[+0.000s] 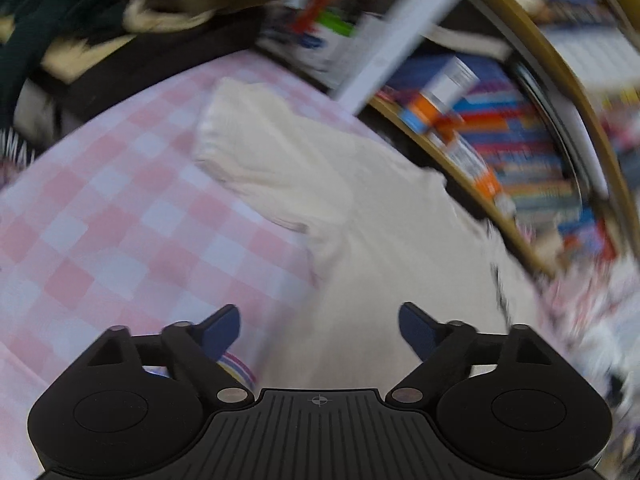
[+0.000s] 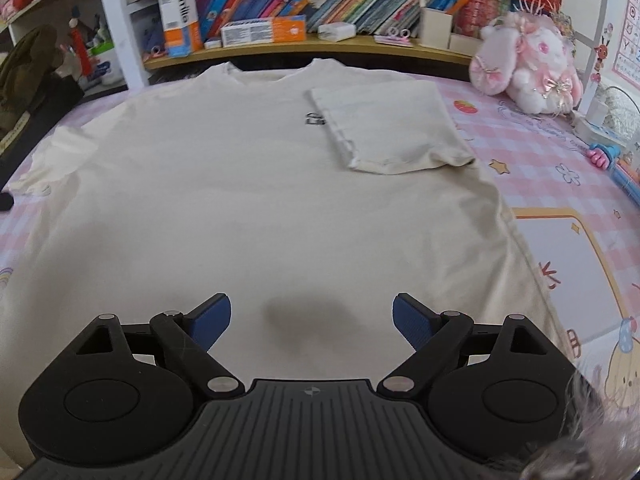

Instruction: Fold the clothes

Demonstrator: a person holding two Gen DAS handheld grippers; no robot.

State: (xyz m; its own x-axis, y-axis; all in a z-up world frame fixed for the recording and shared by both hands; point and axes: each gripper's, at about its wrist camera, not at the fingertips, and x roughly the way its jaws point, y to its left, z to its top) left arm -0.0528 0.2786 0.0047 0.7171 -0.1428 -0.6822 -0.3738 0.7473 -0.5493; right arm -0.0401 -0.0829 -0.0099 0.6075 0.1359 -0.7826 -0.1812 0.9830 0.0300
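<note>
Both grippers, left [image 1: 319, 330] and right [image 2: 311, 320], hang spread wide with nothing between their fingers above the cream T-shirt [image 2: 224, 200], which lies flat on the pink checked cloth [image 1: 100, 216]. Its right sleeve [image 2: 384, 128] is folded in over the chest; the left sleeve [image 1: 256, 148] lies spread outward, and the body is unfolded.

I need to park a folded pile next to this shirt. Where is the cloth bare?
Bare pink checked cloth lies beside the shirt's unfolded sleeve. On the other side, the printed mat is free between the shirt edge and the plush rabbit. The back is crowded: bookshelf, toys.
</note>
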